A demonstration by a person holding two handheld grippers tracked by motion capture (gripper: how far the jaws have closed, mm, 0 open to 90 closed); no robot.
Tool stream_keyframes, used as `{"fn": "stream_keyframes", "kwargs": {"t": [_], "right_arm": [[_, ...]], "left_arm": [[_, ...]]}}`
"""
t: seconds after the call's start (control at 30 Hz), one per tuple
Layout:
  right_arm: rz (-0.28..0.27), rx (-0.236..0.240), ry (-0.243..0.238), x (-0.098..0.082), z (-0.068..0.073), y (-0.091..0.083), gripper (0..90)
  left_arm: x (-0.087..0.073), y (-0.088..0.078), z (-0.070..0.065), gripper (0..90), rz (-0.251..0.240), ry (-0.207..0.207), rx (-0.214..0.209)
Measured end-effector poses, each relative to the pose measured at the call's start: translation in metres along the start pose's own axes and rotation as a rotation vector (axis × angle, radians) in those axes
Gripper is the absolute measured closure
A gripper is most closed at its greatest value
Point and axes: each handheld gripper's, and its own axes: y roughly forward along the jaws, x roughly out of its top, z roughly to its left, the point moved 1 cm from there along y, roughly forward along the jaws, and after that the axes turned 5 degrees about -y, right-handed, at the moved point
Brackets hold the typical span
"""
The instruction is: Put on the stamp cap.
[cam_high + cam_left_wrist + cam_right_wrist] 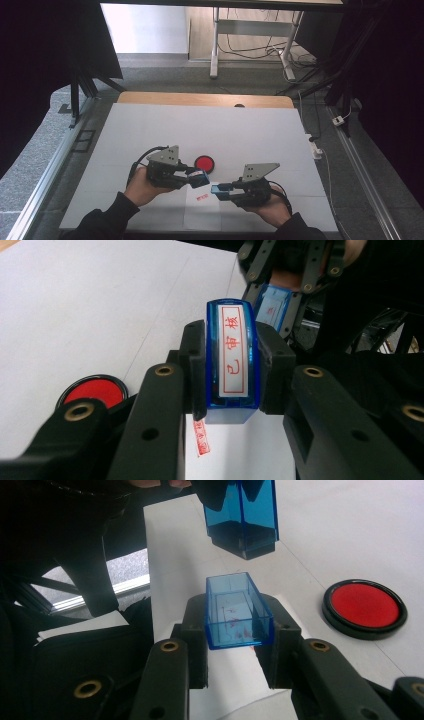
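Observation:
A blue stamp with a white label of red characters sits clamped between the jaws of my left gripper, which is shut on it; the stamp hangs above the paper in the right gripper view. My right gripper is shut on the clear blue stamp cap, its open mouth facing up, a short way from the stamp. The cap also shows beyond the stamp in the left gripper view. A red stamped mark lies on the white paper between the two grippers.
A round red ink pad in a black rim sits on the paper just behind the grippers. The wooden table edge shows at the far side. Desk legs and cables stand on the floor beyond.

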Motion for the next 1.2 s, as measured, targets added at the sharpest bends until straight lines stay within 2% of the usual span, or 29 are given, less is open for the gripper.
{"fn": "stream_keyframes", "kwargs": {"t": [0.57, 0.93, 1.2], "right_arm": [[-0.010, 0.102, -0.047, 0.002, -0.012, 0.026, 68.7], [-0.024, 0.153, -0.047, 0.006, -0.014, 0.037, 68.7], [-0.038, 0.186, -0.041, 0.008, -0.016, 0.039, 68.7]], "left_arm": [[0.002, 0.000, -0.006, 69.5, -0.021, 0.040, -0.031], [0.004, 0.001, -0.008, 69.5, -0.027, 0.068, -0.048], [0.003, 0.000, -0.009, 69.5, -0.037, 0.082, -0.063]]}}
